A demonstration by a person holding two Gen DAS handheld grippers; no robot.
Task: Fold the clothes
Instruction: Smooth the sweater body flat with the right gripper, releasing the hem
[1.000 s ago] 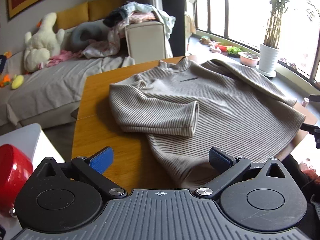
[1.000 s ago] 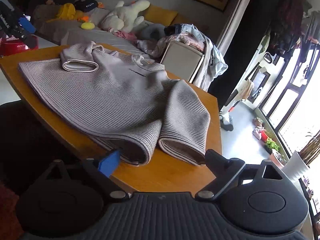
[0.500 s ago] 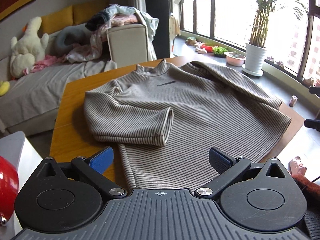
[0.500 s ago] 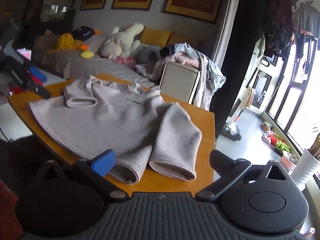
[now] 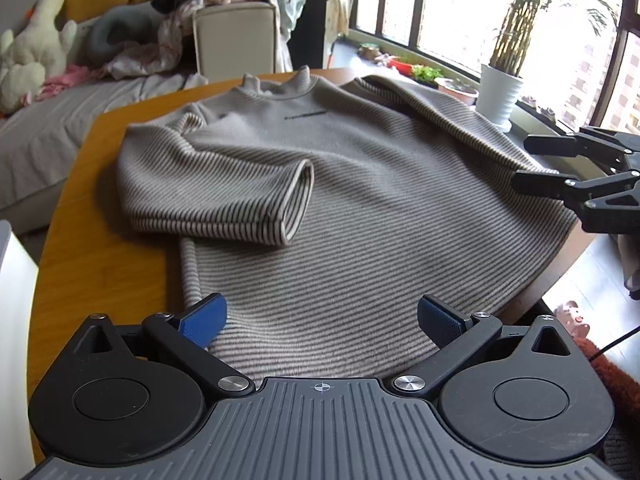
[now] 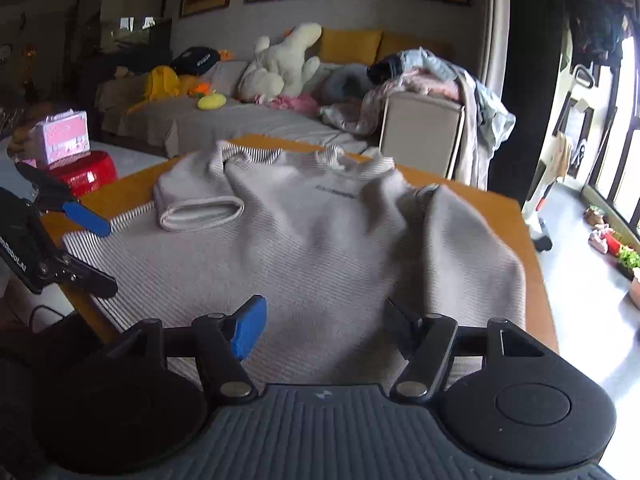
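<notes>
one sweater (image 5: 340,200), one table (image 5: 104,248), two grippers (image 5: 320,320)

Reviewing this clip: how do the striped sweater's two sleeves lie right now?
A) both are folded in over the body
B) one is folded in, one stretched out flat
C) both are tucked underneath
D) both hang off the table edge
A: on the striped sweater, one sleeve and the other sleeve both lie across the body.

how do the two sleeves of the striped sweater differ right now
The left sleeve is folded across the chest, its open cuff facing the middle of the sweater. The right sleeve runs down along the sweater's side toward the hem, its cuff hidden from view. Both are the same ribbed stripe and lie on the wooden table.
</notes>
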